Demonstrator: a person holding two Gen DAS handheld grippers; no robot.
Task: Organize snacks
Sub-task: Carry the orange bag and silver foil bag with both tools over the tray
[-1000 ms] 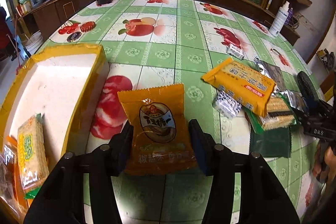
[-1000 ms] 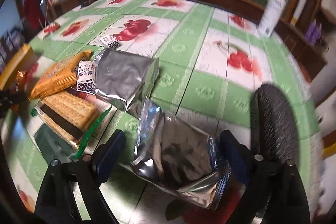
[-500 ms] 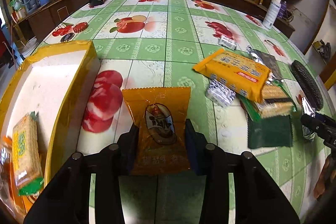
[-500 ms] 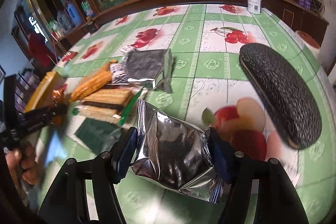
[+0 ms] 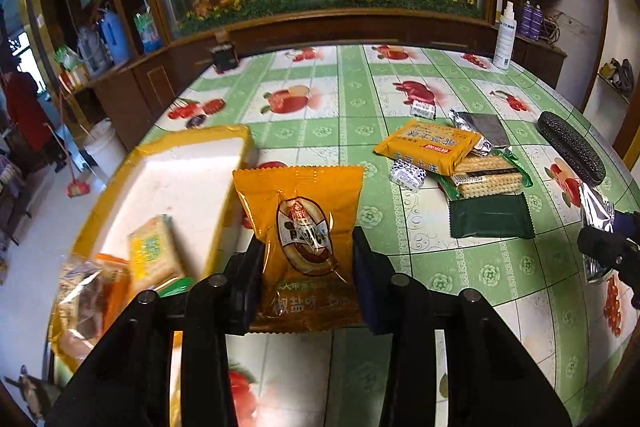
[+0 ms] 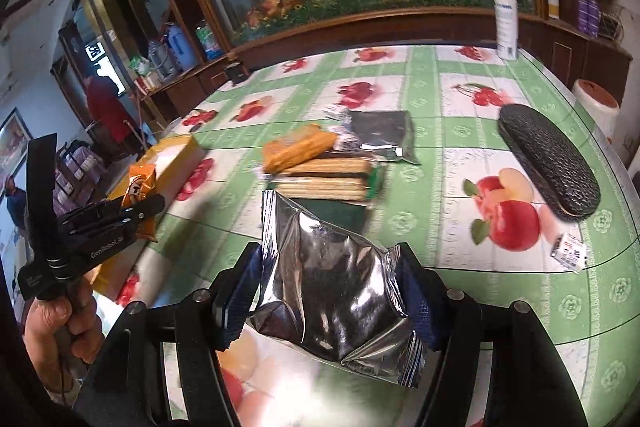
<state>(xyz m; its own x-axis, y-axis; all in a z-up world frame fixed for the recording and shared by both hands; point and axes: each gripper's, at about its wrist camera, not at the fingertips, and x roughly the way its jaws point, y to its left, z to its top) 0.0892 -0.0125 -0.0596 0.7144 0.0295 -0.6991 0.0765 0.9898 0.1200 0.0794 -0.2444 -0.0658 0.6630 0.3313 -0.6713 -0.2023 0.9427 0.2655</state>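
Note:
My left gripper (image 5: 307, 267) is shut on an orange snack packet (image 5: 306, 239) and holds it above the table beside the yellow box (image 5: 224, 135). The box holds a yellow cracker pack (image 5: 150, 255) and other wrapped snacks. My right gripper (image 6: 330, 291) is shut on a silver foil packet (image 6: 332, 283), lifted off the table. That packet and gripper also show at the right edge of the left wrist view (image 5: 598, 227). The left gripper with its orange packet shows in the right wrist view (image 6: 136, 211).
On the green fruit-print tablecloth (image 5: 352, 99) lie an orange biscuit pack (image 5: 430, 145), cracker packs (image 5: 486, 173), a dark green packet (image 5: 490, 215), a silver packet (image 5: 478, 129), small white candies (image 5: 406, 177) and a black glasses case (image 5: 570, 147). A spray bottle (image 5: 504, 35) stands at the far edge.
Both grippers have risen from the table with their packets. The left one has moved left, nearer the yellow box. The right one has lifted the silver packet and pulled back.

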